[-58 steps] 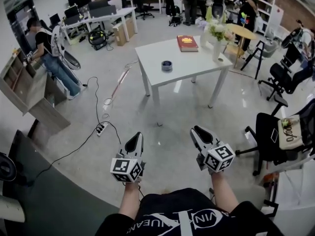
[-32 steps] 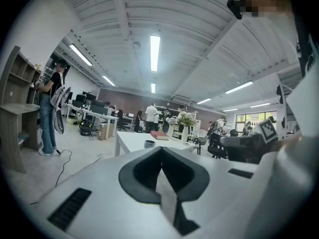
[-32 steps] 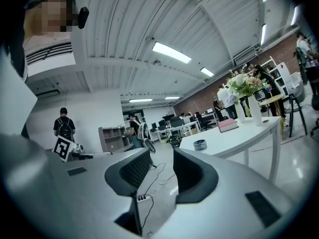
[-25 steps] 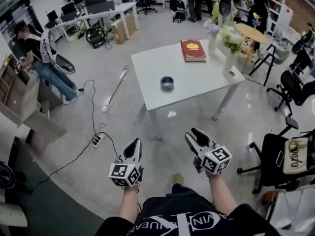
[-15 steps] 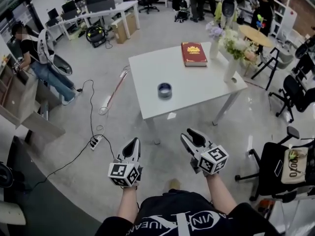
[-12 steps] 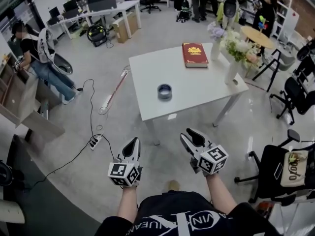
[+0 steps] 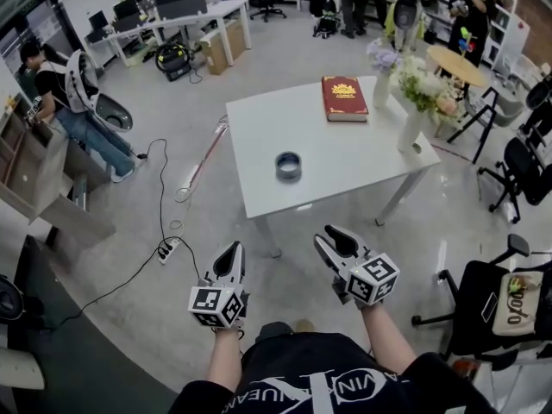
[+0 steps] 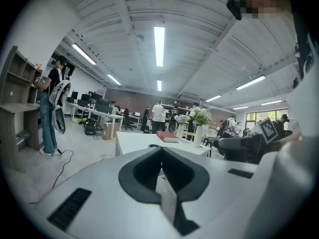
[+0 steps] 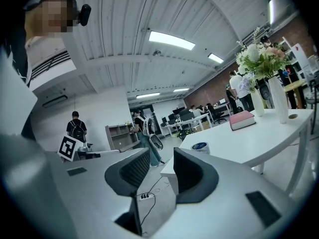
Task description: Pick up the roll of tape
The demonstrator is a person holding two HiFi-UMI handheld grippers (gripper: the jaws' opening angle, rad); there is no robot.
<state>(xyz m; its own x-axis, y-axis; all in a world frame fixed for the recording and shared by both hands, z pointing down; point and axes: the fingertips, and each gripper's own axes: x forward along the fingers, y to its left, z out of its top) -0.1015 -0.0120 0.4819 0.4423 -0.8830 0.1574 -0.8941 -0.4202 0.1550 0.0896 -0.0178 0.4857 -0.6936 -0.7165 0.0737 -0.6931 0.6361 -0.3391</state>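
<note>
The roll of tape [image 7: 289, 166], a dark ring with a pale top, lies flat near the front left part of the white table [image 7: 345, 158]. Both grippers hang over the floor short of the table's near corner, well apart from the roll. My left gripper [image 7: 233, 254] is shut, its jaws meeting at the tips with nothing inside [image 8: 160, 149]. My right gripper [image 7: 330, 235] is open and empty [image 9: 162, 156]. In the right gripper view the roll of tape [image 9: 200, 147] sits just beyond the right jaw, on the table [image 9: 259, 138].
A red book [image 7: 344, 98] and two vases of flowers [image 7: 414, 102] stand on the far side of the table. A power strip with cables [image 7: 165, 250] lies on the floor at left. Office chairs [image 7: 500, 296] stand at right, a person [image 7: 65, 93] by a wooden desk [image 7: 39, 179] at left.
The head view has closed in on the table: table, book and tape now sit lower and larger. Both grippers keep the same pose, left shut, right open.
</note>
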